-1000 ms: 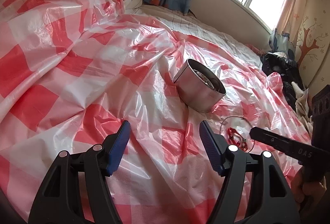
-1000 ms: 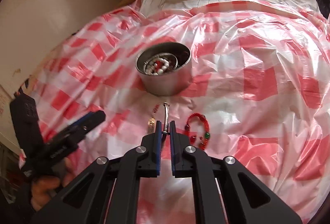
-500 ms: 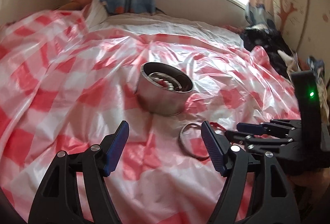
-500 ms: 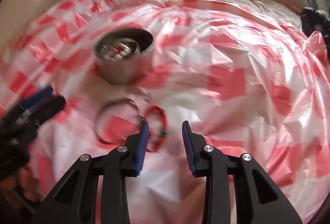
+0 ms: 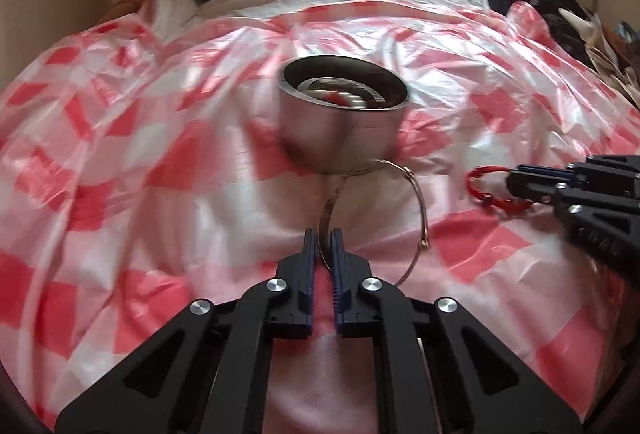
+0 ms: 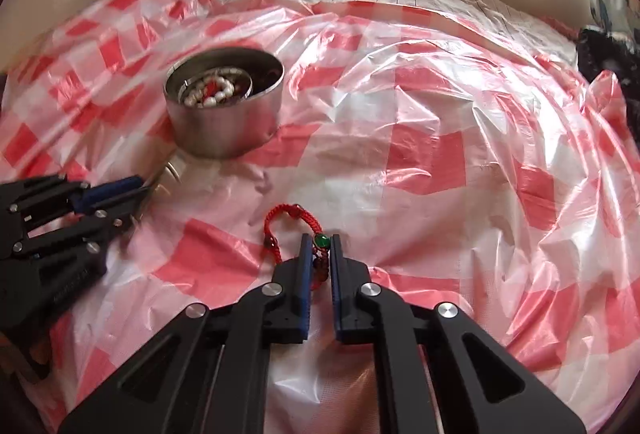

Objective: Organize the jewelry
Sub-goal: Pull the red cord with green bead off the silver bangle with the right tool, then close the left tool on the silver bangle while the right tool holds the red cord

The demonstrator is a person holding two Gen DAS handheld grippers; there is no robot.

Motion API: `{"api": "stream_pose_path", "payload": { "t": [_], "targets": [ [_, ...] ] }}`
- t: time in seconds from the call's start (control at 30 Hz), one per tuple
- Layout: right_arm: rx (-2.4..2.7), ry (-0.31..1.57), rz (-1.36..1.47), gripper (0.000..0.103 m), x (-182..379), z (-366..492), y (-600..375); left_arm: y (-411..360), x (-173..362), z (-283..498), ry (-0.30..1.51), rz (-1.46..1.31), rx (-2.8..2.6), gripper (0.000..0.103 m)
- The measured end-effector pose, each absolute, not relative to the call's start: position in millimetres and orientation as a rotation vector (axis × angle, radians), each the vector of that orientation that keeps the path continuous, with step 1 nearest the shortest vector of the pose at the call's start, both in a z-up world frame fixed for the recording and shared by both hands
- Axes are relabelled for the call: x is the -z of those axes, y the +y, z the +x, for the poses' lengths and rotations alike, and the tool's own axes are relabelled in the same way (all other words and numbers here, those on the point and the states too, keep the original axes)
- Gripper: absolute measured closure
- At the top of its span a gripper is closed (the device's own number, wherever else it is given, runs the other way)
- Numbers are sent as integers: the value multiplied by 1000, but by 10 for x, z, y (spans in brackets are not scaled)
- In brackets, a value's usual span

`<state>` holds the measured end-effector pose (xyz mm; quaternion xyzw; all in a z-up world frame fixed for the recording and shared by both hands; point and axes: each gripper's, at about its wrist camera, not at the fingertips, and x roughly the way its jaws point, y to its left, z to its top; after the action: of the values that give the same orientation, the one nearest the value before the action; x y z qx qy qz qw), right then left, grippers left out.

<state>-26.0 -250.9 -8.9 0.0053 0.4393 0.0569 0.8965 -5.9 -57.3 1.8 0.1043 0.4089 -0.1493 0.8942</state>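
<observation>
Jewelry — stiff metal bangle [image 5: 416, 194] clenched at near rim by left gripper [image 5: 322, 248]; limp red cord bracelet [image 6: 288, 230], right gripper [image 6: 320, 254] closing on its beaded side.

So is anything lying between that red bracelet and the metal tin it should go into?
Nothing visible does. From the red bracelet in the right gripper to the metal tin there is only bare checkered sheet; the tin's top is open.

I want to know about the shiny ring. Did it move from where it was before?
Yes. The silver bangle lay apart from the metal tin before; now its far edge reaches the tin's base, held by the left gripper.
</observation>
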Motion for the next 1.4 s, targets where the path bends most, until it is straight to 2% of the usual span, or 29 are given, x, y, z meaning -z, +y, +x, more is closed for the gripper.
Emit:
{"api": "stream_pose_path", "payload": {
  "t": [0.2, 0.3, 0.37, 0.4, 0.47, 0.5, 0.53, 0.63, 0.77, 0.87, 0.9, 0.93, 1.4],
  "targets": [
    [-290, 784, 90, 94, -123, -353, -2380, -88, -85, -103, 857, 97, 233, 98],
    [-272, 839, 89, 94, 36, -277, -2359, -112, -29, -101, 855, 100, 237, 97],
    [-246, 889, 89, 94, 149, -193, -2364, -133, -11, -119, 850, 97, 250, 86],
    [-247, 908, 99, 94, 190, -184, -2367, -154, 1, -125, 847, 100, 255, 84],
    [-263, 907, 147, 81, 207, -170, -2404, -176, 24, -128, 835, 106, 247, 74],
    [-277, 893, 171, 60, 192, -190, -2410, -186, 35, -124, 836, 102, 247, 74],
    [-291, 869, 189, 48, 169, -207, -2412, -186, 47, -119, 839, 94, 248, 73],
    [-280, 891, 128, 46, 224, -189, -2317, -206, 75, -99, 842, 80, 238, 72],
    [-237, 894, 54, 50, 253, -187, -2212, -234, 90, -103, 838, 94, 218, 68],
    [-180, 880, 50, 72, 256, -224, -2245, -195, 92, -89, 844, 69, 222, 65],
    [-162, 872, 59, 84, 253, -238, -2266, -183, 97, -81, 848, 59, 224, 64],
    [-151, 868, 70, 89, 253, -248, -2287, -177, 99, -75, 851, 51, 226, 63],
    [-88, 842, 127, 92, 267, -291, -2412, -181, 109, -47, 860, 28, 224, 59]
  ]
}}
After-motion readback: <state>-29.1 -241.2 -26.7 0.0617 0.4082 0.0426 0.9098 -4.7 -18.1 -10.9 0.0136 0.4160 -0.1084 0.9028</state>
